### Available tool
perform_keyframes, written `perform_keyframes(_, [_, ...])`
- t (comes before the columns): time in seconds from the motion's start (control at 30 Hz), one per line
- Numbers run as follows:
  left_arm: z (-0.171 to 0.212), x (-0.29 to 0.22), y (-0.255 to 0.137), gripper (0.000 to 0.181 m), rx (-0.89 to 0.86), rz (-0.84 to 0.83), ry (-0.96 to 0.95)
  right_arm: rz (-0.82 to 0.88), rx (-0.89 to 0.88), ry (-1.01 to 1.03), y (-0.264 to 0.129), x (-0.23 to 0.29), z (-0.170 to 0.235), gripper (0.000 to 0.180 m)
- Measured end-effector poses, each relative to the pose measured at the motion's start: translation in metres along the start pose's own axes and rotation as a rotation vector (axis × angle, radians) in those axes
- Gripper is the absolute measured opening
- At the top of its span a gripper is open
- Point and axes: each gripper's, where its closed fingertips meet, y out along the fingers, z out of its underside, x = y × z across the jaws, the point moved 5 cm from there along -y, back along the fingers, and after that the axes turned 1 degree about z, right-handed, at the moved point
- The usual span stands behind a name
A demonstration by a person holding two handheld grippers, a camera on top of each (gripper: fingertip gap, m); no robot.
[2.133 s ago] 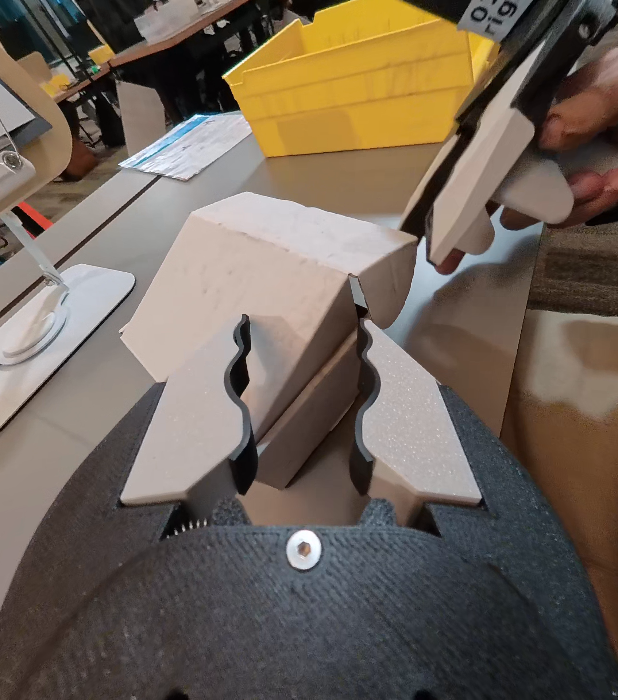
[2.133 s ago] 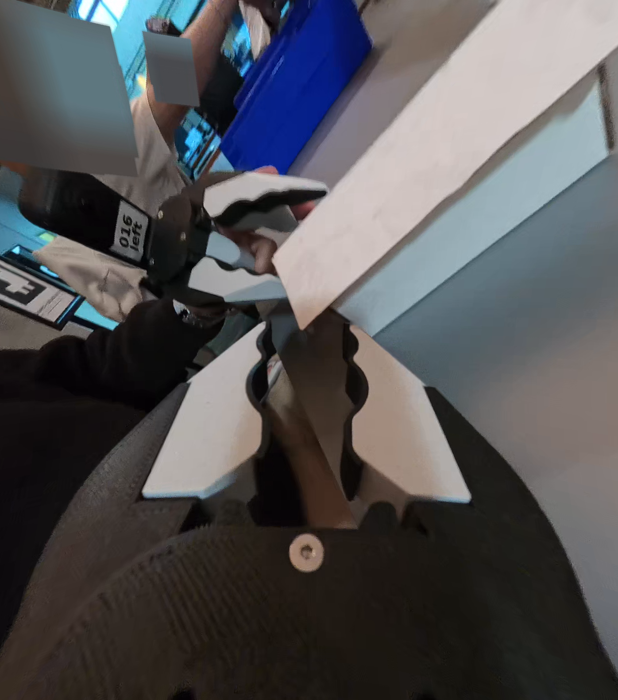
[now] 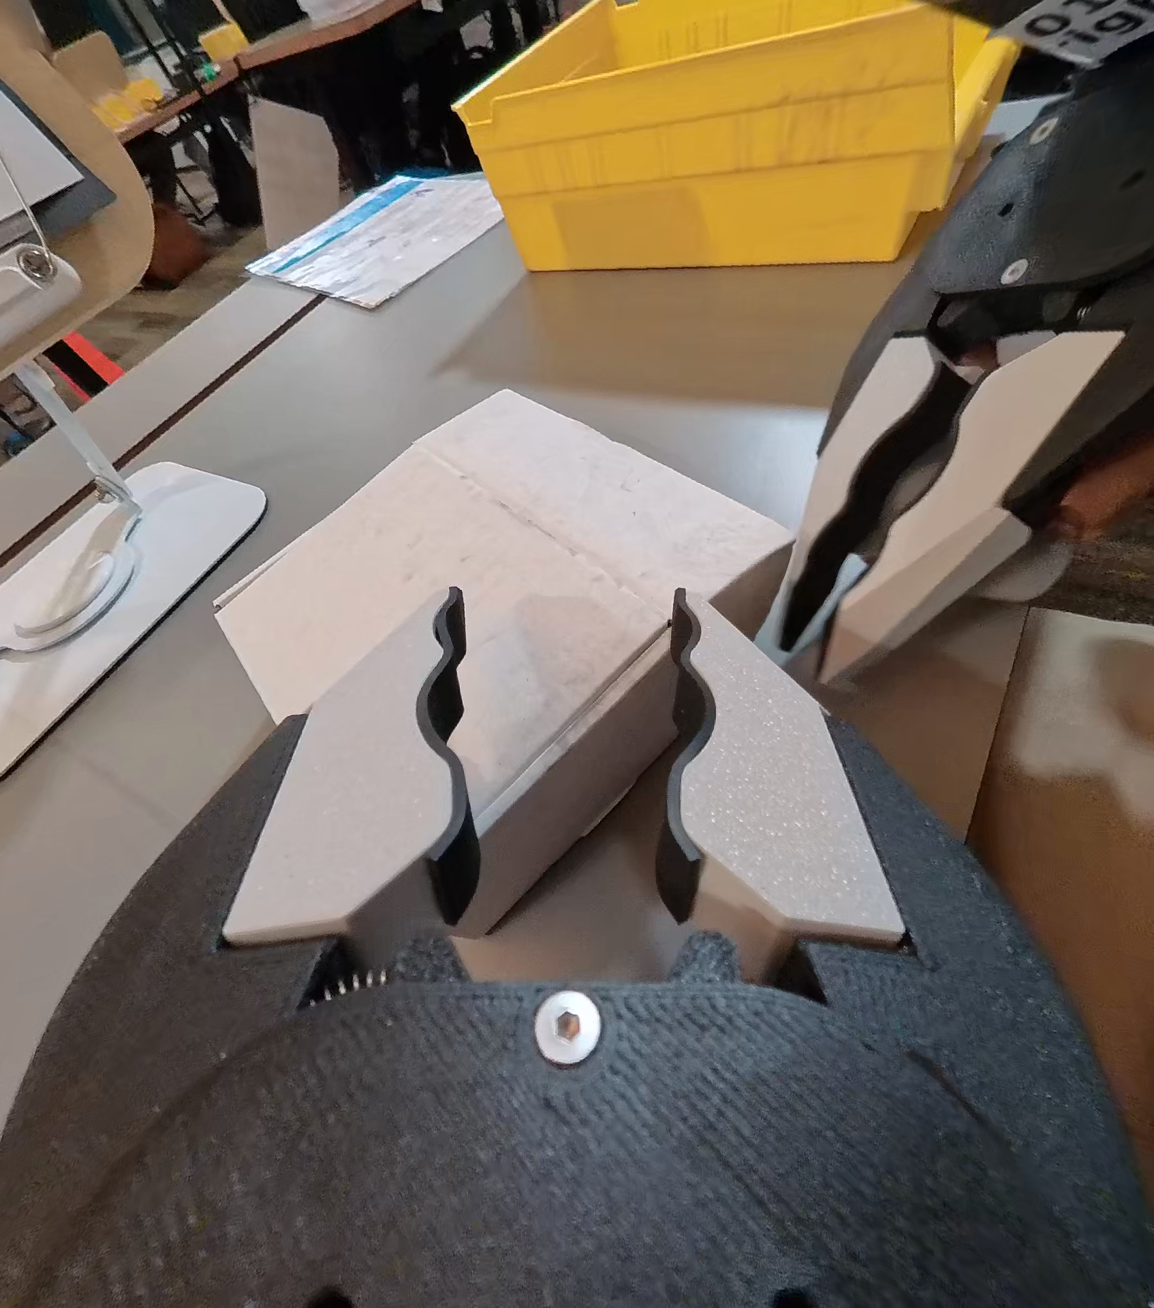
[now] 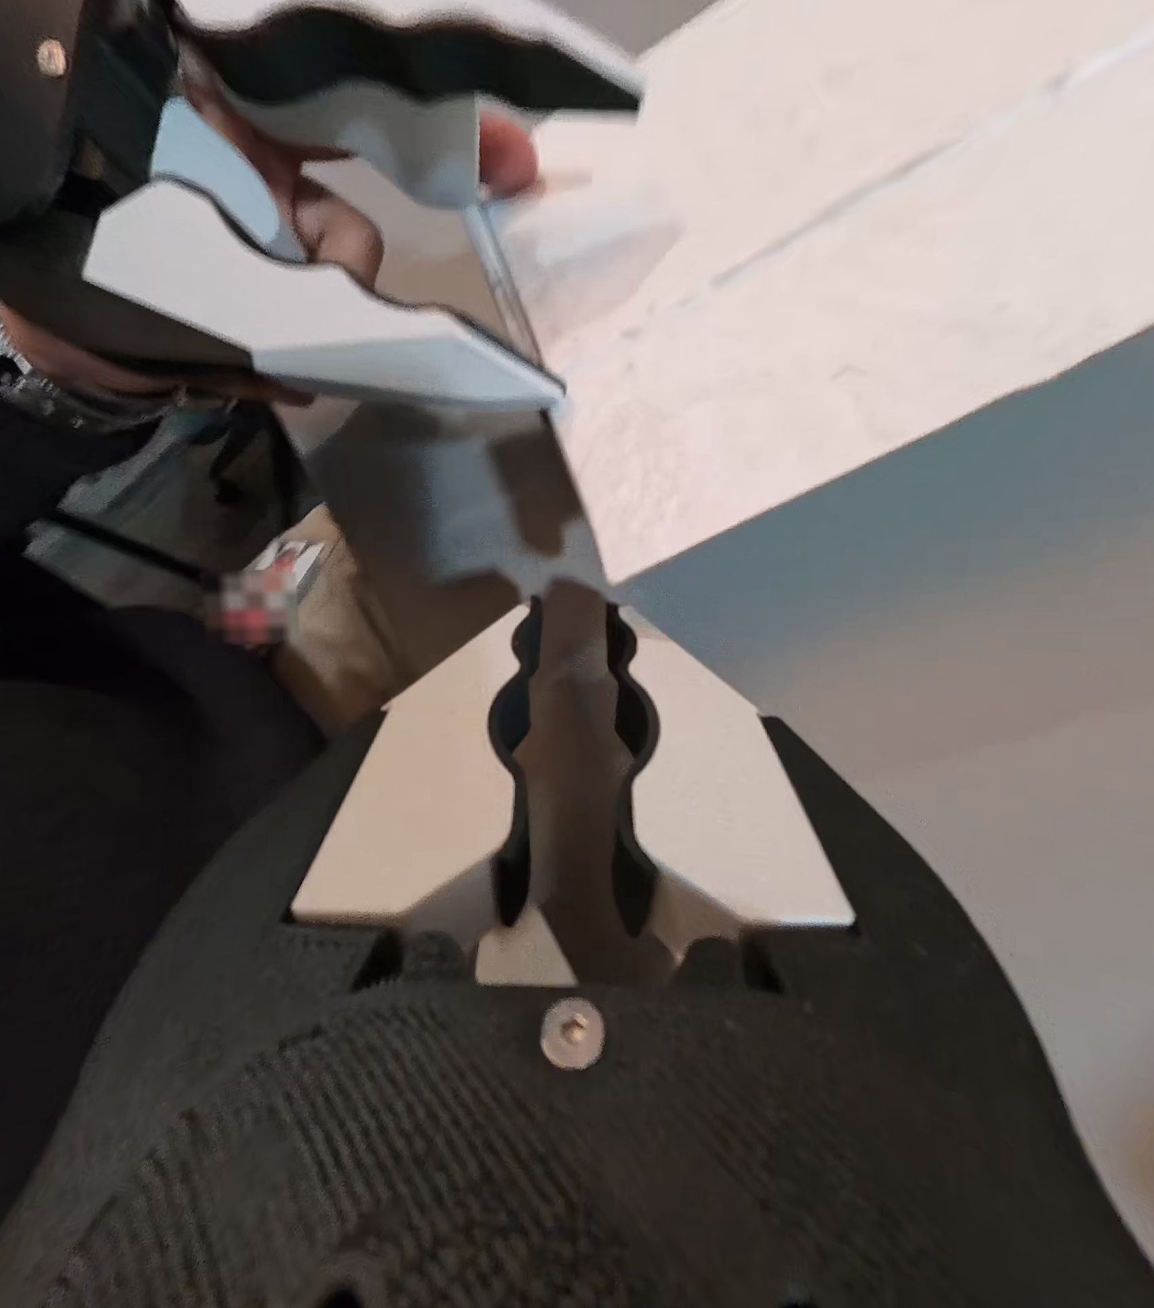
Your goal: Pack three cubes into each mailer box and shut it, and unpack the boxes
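A white mailer box point(image 3: 524, 495) lies flat on the grey table point(image 3: 631, 340) with its lid down. My left gripper point(image 3: 563, 601) is open, its fingers straddling the box's near corner. In the right wrist view it point(image 4: 595, 248) stands open over the box's edge point(image 4: 843, 283). My right gripper point(image 3: 801, 637) is almost closed, with its tips against the box's right corner. A narrow gap shows between its fingers in its own view point(image 4: 574, 609), and I see nothing held there. No cubes are in sight.
A yellow bin point(image 3: 737, 141) stands at the back of the table. A printed sheet point(image 3: 383, 241) lies left of it. A white stand base point(image 3: 86, 601) sits at the left. A tan cardboard box point(image 3: 1091, 849) is below the table's right edge.
The box's lid was raised in a tent shape and now lies flat. The right gripper has come down from above the box to its right corner.
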Motion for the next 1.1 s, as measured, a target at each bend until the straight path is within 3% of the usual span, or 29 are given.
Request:
perform_keyframes(0.03, [0.0,0.0,0.0,0.058,-0.002,-0.002,0.002,-0.039,0.037,0.02,-0.002,0.001,0.004,0.017])
perform_keyframes(0.17, [0.001,0.0,-0.001,0.058,-0.02,-0.021,0.017,-0.106,-0.088,0.043,-0.019,0.004,-0.014,0.015])
perform_keyframes(0.33, [0.002,0.0,-0.001,0.059,-0.021,-0.04,0.041,0.126,-0.189,-0.14,-0.052,-0.007,-0.03,0.0])
perform_keyframes(0.37, [0.002,0.0,-0.002,0.059,-0.016,-0.033,0.026,0.193,-0.207,-0.193,-0.059,-0.01,-0.033,0.005])
perform_keyframes(0.5, [0.002,0.002,-0.003,0.054,-0.021,-0.025,0.001,0.343,-0.371,-0.342,-0.07,-0.005,-0.05,0.054])
perform_keyframes(0.57, [0.002,0.002,-0.003,0.054,-0.02,-0.027,0.006,0.343,-0.315,-0.374,-0.051,0.003,-0.047,0.068])
perform_keyframes(0.67, [0.003,0.002,-0.003,0.054,-0.018,-0.024,0.008,0.456,-0.172,-0.517,-0.023,0.002,-0.039,0.074])
perform_keyframes(0.87, [0.003,0.003,-0.006,0.053,0.014,0.039,-0.054,0.52,-0.048,-0.641,-0.001,-0.005,-0.03,0.069])
perform_keyframes(1.1, [0.006,0.005,-0.007,0.041,0.009,0.109,-0.146,0.506,-0.071,-0.633,-0.002,-0.01,-0.029,0.062])
